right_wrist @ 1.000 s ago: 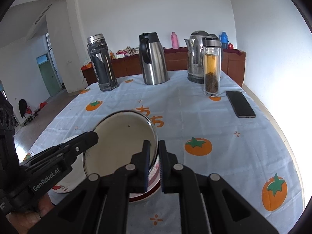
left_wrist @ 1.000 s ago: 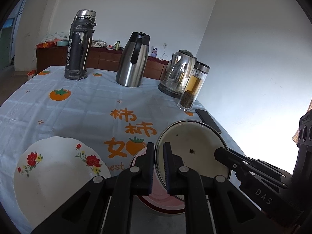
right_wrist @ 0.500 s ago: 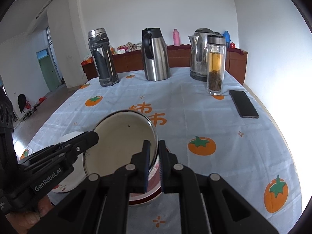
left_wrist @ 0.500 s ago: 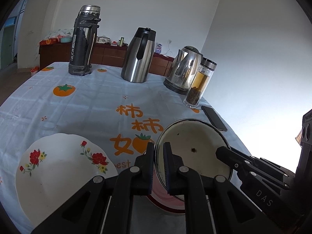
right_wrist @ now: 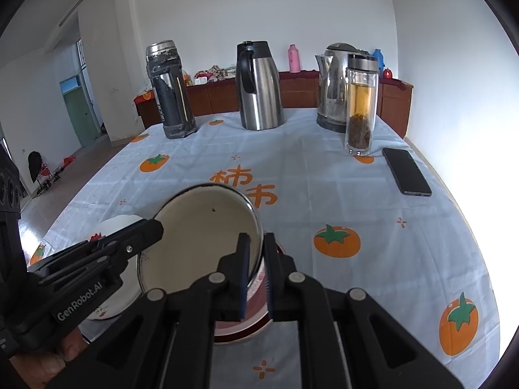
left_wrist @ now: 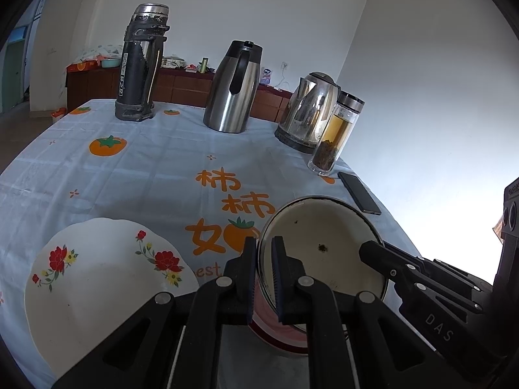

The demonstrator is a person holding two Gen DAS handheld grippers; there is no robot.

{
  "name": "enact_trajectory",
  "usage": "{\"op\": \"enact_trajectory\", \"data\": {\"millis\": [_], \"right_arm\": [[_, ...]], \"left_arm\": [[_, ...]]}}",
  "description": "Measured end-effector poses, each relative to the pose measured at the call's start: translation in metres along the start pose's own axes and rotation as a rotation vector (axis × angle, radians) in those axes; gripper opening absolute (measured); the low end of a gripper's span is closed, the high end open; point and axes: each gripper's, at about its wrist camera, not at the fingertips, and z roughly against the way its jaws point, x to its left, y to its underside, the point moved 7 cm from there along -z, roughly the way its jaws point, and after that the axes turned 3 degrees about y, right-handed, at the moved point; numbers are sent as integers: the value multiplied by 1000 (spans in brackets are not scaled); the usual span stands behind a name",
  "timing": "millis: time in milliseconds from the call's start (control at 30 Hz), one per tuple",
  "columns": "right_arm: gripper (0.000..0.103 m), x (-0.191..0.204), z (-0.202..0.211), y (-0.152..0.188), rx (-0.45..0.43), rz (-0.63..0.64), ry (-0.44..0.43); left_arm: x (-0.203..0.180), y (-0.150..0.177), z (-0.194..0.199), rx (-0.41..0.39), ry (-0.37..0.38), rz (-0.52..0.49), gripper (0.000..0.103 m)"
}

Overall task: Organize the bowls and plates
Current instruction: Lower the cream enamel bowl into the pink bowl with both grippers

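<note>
A cream enamel bowl (left_wrist: pixel 324 259) with a pink and dark red outer wall is gripped by its rim from both sides, its mouth tilted toward the cameras. My left gripper (left_wrist: pixel 261 246) is shut on its left rim, one pad inside and one outside. My right gripper (right_wrist: pixel 256 243) is shut on the opposite rim of the bowl (right_wrist: pixel 201 236). Each gripper also shows in the other's view: the right gripper (left_wrist: pixel 373 253) and the left gripper (right_wrist: pixel 146 233). A white plate with red flowers (left_wrist: pixel 97 291) lies on the tablecloth just left of the bowl. Whether the bowl's base touches the cloth I cannot tell.
Across the back of the table stand a black thermos (left_wrist: pixel 141 64), a steel jug (left_wrist: pixel 232 87), a kettle (left_wrist: pixel 308 113) and a glass tea bottle (left_wrist: pixel 335 136). A phone (left_wrist: pixel 358 193) lies near the right edge. A hand (right_wrist: pixel 48 363) holds the left gripper.
</note>
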Motion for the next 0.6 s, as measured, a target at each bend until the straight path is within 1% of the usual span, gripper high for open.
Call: {"op": "enact_trajectory", "data": {"millis": [600], "right_arm": [[10,0,-6,1,18,18,6]], "left_arm": [[3,1,-1,10,15,10,10]]}}
